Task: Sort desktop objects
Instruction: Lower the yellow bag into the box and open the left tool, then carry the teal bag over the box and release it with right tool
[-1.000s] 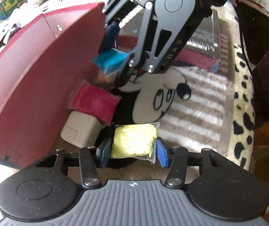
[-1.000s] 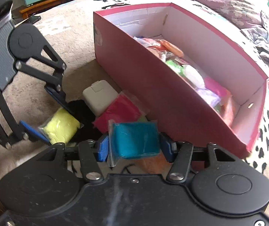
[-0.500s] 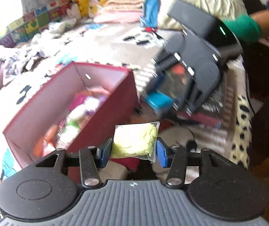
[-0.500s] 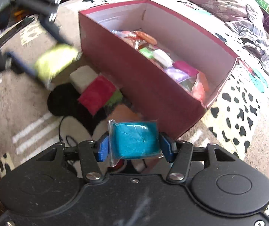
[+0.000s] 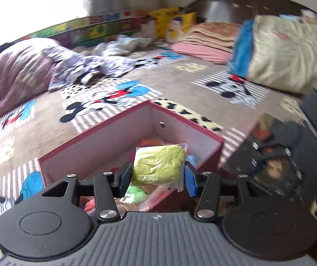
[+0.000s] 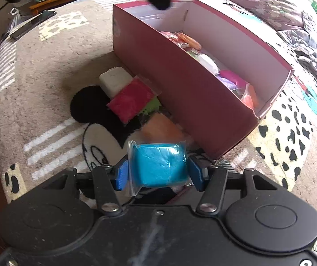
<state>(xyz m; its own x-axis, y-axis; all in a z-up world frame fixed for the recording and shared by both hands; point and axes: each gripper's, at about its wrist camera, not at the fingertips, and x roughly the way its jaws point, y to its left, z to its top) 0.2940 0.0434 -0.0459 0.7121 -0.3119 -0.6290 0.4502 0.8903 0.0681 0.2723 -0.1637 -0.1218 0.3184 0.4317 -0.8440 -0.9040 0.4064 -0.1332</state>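
The left hand-held gripper (image 5: 158, 176), clamped on a yellow-green clay bag (image 5: 159, 165), hangs right above the open pink box (image 5: 189, 126), so its drop is straight down. The right hand-held gripper (image 6: 158, 173), clamped on a blue clay bag (image 6: 159, 165), sits outside the box's long near wall (image 6: 180, 84), farther off

Your left wrist view looks down into the red box (image 5: 105, 141) from just above; your right views it obliquely from beside.
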